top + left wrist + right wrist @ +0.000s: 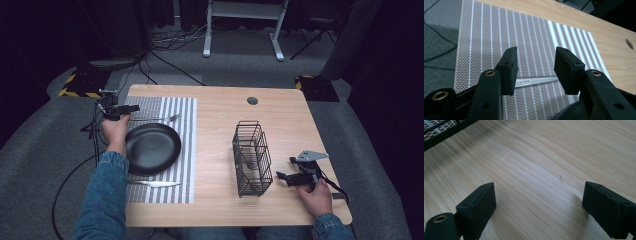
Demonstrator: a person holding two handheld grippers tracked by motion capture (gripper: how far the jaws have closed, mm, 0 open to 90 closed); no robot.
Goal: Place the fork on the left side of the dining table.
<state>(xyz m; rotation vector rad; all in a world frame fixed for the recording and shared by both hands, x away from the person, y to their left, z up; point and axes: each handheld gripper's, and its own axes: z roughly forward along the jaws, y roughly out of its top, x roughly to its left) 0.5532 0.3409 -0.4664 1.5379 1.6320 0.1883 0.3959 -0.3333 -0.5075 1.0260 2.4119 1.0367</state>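
the fork [159,119] is being approached by the left gripper [131,108] at the far edge of the striped mat [186,150], just beyond the black plate [152,148]. in the left gripper view the jaws are being held apart, with the fork handle [536,81] lying flat on the mat between and below them; no contact is being made that can be seen. the right gripper [281,176] is being rested on the bare table [290,120] to the right of the wire basket [251,158], well apart from the plate, and its jaws are being held wide apart with nothing between them. a knife [155,184] is being left on the mat at the near side of the plate.

a slip is being judged the main risk: the handle is thin and flat against the mat, so it could be pushed along or pinched at an angle if the jaws are being closed too high. the mat itself could be caught and dragged, and the plate rim, just beside the gripper, could be knocked if the hand is being lowered carelessly
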